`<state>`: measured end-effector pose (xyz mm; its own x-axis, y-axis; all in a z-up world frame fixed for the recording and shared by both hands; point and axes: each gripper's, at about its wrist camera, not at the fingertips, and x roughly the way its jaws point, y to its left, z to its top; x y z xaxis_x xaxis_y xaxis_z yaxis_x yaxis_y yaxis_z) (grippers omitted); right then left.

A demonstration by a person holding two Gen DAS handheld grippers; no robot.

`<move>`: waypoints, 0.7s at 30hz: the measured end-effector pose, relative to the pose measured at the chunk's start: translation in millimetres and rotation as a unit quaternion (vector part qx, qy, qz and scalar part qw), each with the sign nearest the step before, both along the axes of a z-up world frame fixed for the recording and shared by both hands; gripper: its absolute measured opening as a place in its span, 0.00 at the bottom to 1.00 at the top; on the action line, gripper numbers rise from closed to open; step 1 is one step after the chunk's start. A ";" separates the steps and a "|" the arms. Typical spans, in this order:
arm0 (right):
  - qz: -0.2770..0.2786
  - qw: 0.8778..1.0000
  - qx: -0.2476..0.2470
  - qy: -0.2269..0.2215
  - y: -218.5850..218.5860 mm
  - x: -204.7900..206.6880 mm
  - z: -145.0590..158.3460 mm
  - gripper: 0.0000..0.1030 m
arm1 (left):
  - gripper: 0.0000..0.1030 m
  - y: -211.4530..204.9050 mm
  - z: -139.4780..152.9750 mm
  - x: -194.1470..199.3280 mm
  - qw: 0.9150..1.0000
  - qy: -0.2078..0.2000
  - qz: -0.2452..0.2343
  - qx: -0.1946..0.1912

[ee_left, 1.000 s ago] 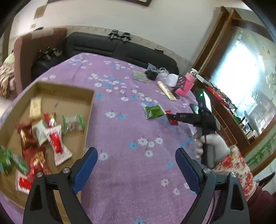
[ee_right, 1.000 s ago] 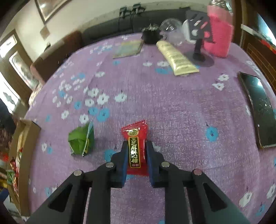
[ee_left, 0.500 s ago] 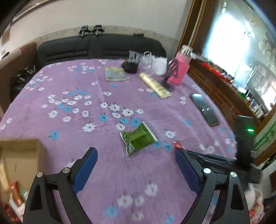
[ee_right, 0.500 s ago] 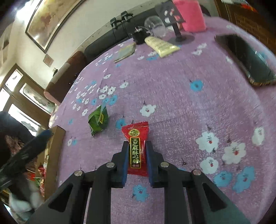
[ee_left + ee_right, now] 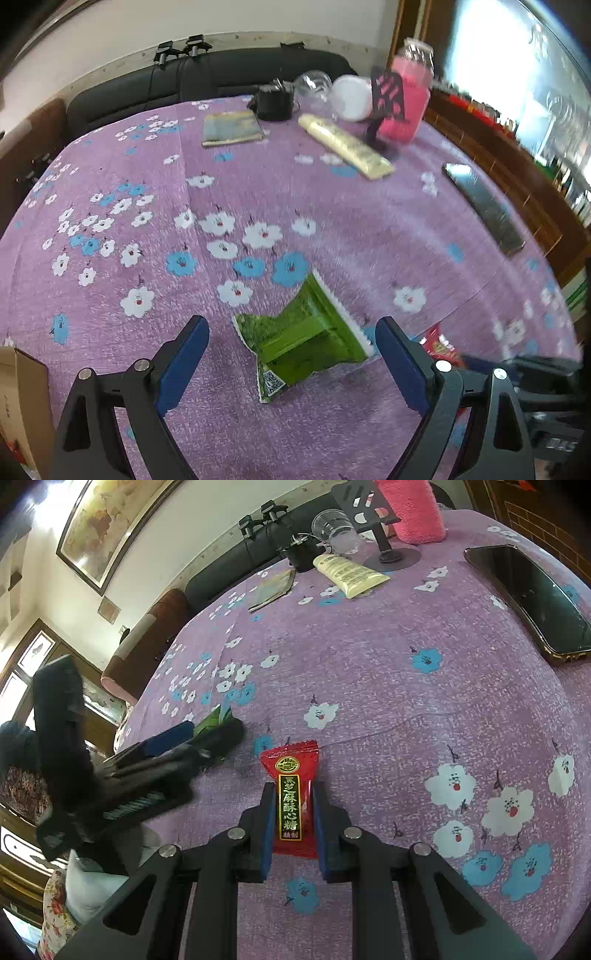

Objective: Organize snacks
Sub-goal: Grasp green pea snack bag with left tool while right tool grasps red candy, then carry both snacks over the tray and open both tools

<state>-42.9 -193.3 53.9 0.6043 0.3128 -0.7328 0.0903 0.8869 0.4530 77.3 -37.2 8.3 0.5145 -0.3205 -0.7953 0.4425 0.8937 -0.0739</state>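
A green snack packet (image 5: pixel 303 343) lies on the purple flowered cloth, between the open jaws of my left gripper (image 5: pixel 291 354). In the right wrist view the left gripper (image 5: pixel 207 738) reaches over that packet (image 5: pixel 216 719), mostly hiding it. My right gripper (image 5: pixel 294 819) is shut on a red candy packet (image 5: pixel 291 797) with gold lettering, held just above the cloth. The red packet also shows in the left wrist view (image 5: pixel 439 345), just right of the left gripper. A corner of the cardboard box (image 5: pixel 22 402) shows at the lower left.
At the far side stand a pink jar (image 5: pixel 408 101), a black phone stand (image 5: pixel 386 99), a cream tube (image 5: pixel 343 146), a booklet (image 5: pixel 231 129), a black container (image 5: pixel 275 101) and clear cups (image 5: pixel 314 83). A phone (image 5: pixel 484 206) lies at the right edge. A black sofa (image 5: pixel 207 81) is behind.
My left gripper swung right from the box and moved in over the green packet. My right gripper, holding the red packet, lifted and tilted; the left gripper entered its view.
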 end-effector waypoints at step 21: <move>0.020 0.999 -0.010 -0.029 10.0 -5.6 7.7 0.17 | 0.37 70.6 44.8 -64.6 0.996 -0.013 0.040 -0.079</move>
